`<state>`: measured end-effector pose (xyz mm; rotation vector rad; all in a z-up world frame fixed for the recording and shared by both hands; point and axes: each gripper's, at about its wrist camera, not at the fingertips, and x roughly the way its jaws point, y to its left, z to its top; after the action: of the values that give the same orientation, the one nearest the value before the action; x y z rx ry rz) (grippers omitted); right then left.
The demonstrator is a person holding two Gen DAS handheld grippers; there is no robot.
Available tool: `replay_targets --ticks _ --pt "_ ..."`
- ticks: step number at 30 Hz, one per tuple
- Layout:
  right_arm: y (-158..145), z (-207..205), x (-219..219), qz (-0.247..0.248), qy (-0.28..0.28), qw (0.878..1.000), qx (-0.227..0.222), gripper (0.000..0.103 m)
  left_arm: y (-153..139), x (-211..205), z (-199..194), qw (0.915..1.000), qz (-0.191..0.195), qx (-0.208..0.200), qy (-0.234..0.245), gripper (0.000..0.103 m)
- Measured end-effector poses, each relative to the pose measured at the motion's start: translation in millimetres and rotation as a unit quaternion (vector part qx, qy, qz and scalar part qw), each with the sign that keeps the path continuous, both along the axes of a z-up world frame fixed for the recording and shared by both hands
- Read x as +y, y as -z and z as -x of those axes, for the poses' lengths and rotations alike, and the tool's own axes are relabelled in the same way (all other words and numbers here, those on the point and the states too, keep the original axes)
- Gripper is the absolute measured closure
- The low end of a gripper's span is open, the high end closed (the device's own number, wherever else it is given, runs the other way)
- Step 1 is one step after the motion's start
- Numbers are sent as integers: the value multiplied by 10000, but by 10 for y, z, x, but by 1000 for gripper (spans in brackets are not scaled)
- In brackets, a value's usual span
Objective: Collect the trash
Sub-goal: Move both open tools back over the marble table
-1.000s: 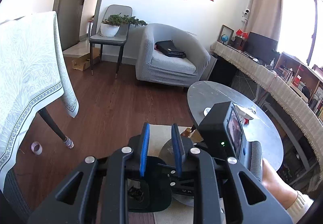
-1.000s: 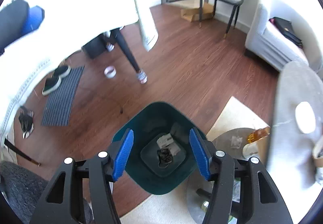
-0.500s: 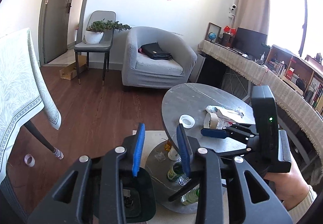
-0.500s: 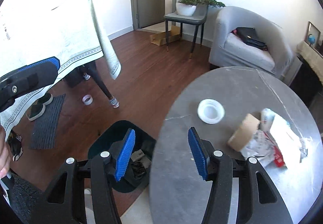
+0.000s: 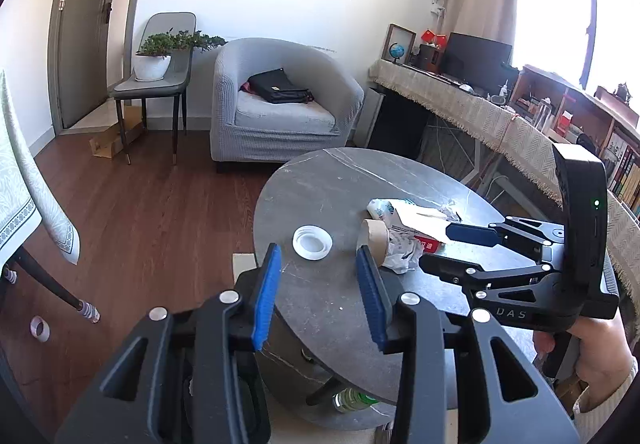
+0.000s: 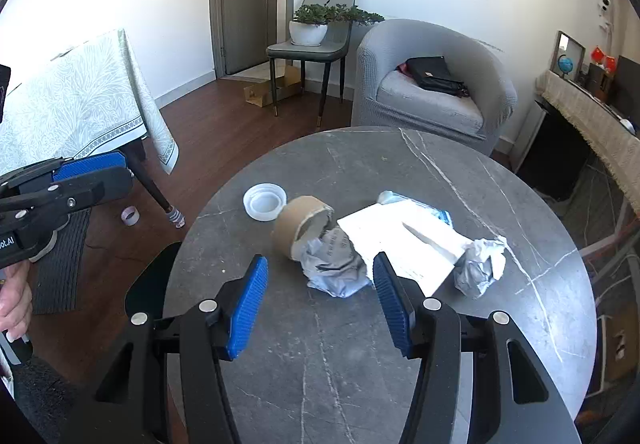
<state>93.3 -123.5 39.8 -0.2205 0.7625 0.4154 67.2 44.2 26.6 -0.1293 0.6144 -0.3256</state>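
Observation:
Trash lies on the round grey marble table (image 6: 400, 171): a cardboard tape roll (image 6: 301, 226), a crumpled grey wrapper (image 6: 334, 268), a white paper sheet (image 6: 404, 240), a crumpled paper ball (image 6: 480, 264) and a white lid (image 6: 264, 201). My right gripper (image 6: 320, 304) is open and empty, just short of the grey wrapper. My left gripper (image 5: 320, 296) is open and empty over the table's near edge, with the lid (image 5: 312, 242) and roll (image 5: 374, 240) ahead of it. The dark green bin's rim (image 6: 150, 276) shows beside the table.
A grey armchair (image 6: 432, 83) with a black bag stands behind the table. A chair with a potted plant (image 6: 312, 31) is by the door. A cloth-covered table (image 6: 80, 103) stands left, and a tape ring (image 6: 130, 215) lies on the wood floor. Bottles (image 5: 352, 400) sit under the table.
Both grippers have risen from over the bin to the tabletop. The left jaws have opened wider. The right gripper now faces the trash pile closely.

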Motion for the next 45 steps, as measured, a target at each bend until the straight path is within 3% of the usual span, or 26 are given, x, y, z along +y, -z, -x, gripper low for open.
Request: replay_targets --ticks 17,29,32,38,45 --pt "79 -166 -644 -244 410 9987 174 48 325 -588 -512 9988 -22 363 337 58" --pt "121 -219 -974 -449 465 9977 225 48 435 -786 -818 9986 182 446 225 58" --pt "132 -222 -1065 -596 463 9967 286 47 464 -798 -871 9982 239 529 143 60" --pt "125 -216 -1244 -871 639 9937 286 44 500 -830 -923 9973 355 639 118 81" --pt "191 -197 -1094 -467 447 9975 288 43 502 -863 -908 9972 333 650 124 82"
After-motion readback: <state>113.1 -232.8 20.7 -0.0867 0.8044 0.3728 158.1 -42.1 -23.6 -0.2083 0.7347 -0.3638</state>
